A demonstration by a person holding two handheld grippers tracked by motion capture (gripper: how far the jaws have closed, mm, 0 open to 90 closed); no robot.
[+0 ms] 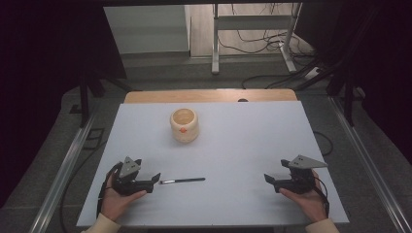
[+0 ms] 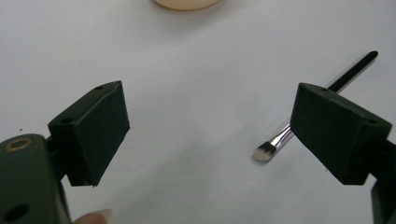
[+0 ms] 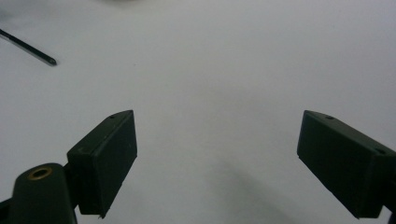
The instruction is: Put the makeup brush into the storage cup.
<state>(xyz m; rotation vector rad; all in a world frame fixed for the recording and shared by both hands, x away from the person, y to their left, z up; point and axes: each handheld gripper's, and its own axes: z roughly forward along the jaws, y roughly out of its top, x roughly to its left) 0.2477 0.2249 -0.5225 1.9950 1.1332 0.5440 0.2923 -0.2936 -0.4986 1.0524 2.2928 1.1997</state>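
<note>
In the high view, a left gripper (image 1: 154,178) and a right gripper (image 1: 268,178) are held low over the white table (image 1: 233,145), a slim brush (image 1: 182,180) is seen lying just right of the left one, and a cream cup (image 1: 184,125) is set well beyond. In the left gripper view, the jaws are spread wide, with the brush's bristle end (image 2: 264,151) lying between them and its handle hidden partly behind the right-hand jaw. In the right gripper view, the jaws are likewise parted over bare table, and the brush's handle tip (image 3: 28,48) is seen far off at upper left.
</note>
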